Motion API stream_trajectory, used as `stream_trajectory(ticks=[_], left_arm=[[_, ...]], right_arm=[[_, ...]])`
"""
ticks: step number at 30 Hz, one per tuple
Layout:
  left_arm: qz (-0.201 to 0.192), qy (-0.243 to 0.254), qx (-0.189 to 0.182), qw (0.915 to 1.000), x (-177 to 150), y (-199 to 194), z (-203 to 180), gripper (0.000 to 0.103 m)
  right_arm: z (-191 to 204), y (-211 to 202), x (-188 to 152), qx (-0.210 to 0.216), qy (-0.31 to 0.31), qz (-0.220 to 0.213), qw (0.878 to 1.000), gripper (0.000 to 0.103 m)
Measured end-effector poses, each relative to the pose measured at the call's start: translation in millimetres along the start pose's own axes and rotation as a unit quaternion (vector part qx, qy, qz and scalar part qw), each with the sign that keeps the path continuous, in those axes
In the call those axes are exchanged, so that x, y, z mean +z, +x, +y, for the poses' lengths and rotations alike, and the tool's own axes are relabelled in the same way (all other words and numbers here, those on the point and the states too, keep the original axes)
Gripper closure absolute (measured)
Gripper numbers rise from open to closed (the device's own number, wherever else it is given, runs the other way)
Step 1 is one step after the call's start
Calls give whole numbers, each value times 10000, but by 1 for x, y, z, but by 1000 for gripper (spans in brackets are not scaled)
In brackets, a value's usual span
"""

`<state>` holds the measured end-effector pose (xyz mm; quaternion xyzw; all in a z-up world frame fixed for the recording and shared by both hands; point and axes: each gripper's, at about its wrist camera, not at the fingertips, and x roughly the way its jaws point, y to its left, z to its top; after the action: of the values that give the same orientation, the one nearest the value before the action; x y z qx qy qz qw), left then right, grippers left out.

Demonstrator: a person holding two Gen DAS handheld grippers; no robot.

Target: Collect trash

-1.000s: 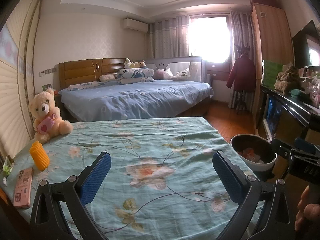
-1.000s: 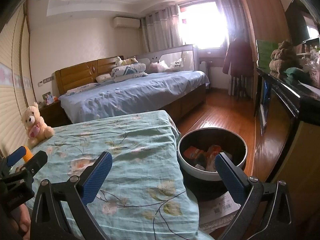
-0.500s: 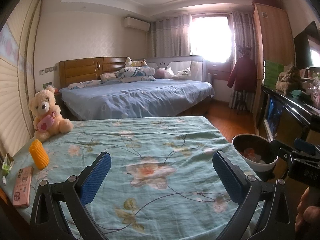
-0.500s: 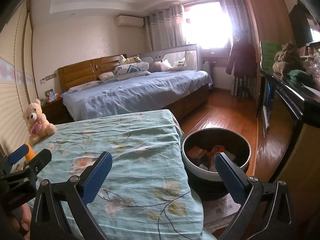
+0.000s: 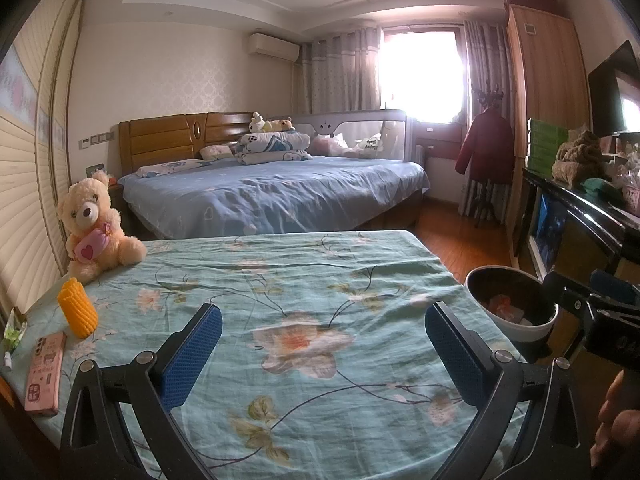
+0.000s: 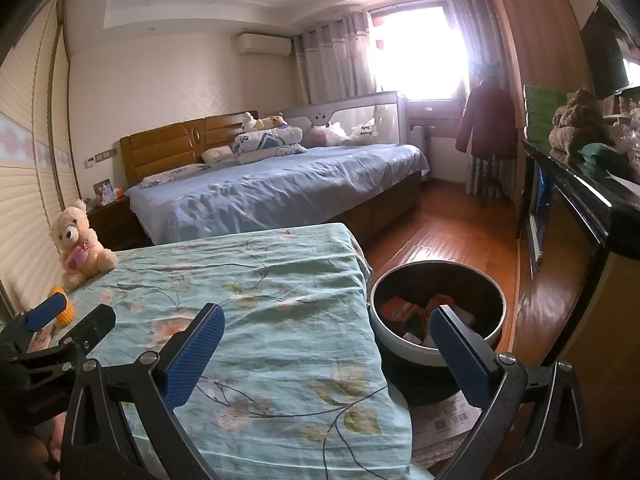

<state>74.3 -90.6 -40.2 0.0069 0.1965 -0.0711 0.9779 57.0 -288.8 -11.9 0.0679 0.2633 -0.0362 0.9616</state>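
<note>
Both grippers: left and right spread wide, nothing held.
Bin: wrappers inside, beside the table.

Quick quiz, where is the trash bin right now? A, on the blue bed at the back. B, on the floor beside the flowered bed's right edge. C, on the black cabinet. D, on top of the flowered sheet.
B: the trash bin, with wrappers inside, stands on the wooden floor right next to the edge of the flowered sheet, below its surface.
</note>
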Motion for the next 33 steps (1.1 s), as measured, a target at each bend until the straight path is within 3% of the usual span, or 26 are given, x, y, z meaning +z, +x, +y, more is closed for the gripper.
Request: stream_trajectory(ticks=[33], left_arm=[[50,64,-127,9999,4,12,2,1]], right_arm=[[5,6,2,84,-18,134,9999,0]])
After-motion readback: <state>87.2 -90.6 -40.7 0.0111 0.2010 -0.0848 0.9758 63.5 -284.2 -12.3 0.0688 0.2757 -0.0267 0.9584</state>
